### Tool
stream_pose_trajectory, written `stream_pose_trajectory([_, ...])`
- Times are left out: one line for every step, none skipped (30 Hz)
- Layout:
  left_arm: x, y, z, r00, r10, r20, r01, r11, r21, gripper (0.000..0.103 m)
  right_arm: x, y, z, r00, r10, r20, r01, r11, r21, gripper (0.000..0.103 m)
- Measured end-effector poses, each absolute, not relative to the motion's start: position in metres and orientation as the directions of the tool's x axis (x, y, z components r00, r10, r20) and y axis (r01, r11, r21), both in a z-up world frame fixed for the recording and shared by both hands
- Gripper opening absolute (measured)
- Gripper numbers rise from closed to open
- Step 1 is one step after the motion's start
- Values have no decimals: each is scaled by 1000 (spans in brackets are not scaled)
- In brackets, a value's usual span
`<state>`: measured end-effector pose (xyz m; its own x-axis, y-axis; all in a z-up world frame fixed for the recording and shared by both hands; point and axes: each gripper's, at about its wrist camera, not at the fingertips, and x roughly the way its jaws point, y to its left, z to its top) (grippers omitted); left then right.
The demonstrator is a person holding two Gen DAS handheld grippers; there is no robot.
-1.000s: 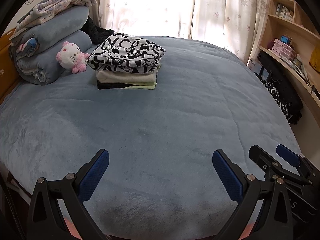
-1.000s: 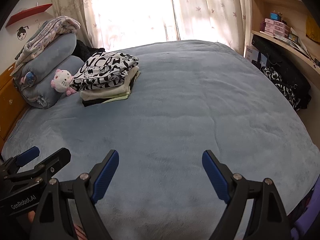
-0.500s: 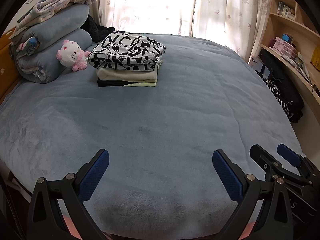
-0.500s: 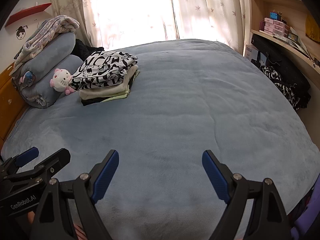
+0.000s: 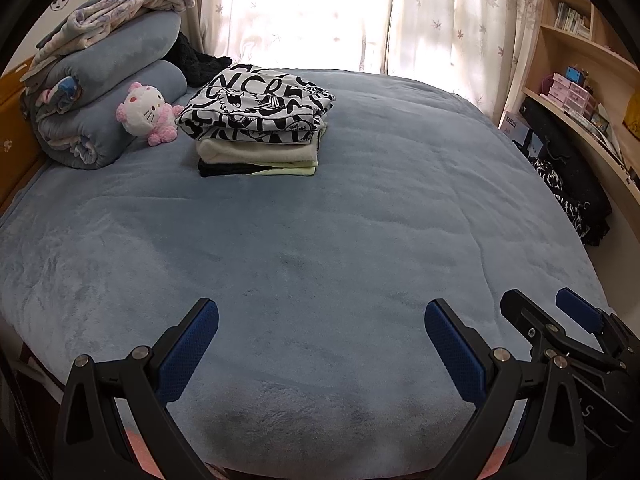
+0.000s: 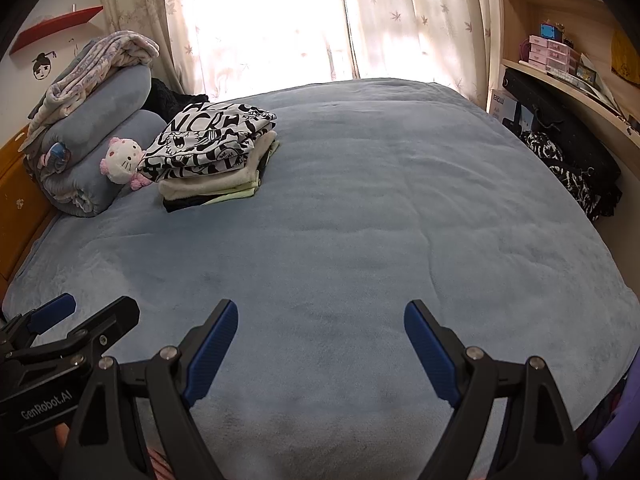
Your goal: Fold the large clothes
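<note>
Blue-padded black left gripper (image 5: 320, 316) and its twin, the right gripper (image 6: 320, 316), hover side by side over the near edge of the grey-blue plush bed cover (image 5: 360, 220), jaws spread wide and holding nothing. No garment lies between them. Far left sits the stack of folded clothes (image 5: 260, 128), topped by a black-and-white lettered garment, its long axis running left to right; the left gripper is nearer it. At the far right edge, dark crumpled clothes (image 5: 576, 192) hang beside the wooden shelves (image 5: 580, 40), likely next.
</note>
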<state>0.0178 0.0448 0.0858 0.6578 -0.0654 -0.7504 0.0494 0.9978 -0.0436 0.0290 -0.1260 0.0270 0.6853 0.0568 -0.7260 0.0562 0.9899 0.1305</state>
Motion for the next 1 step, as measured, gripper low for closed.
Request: stream_pose_trajectory([18,44,86,657,-64,-751,48,998,-43,102,29,-126,28,685,56,-727,57,990,130,86])
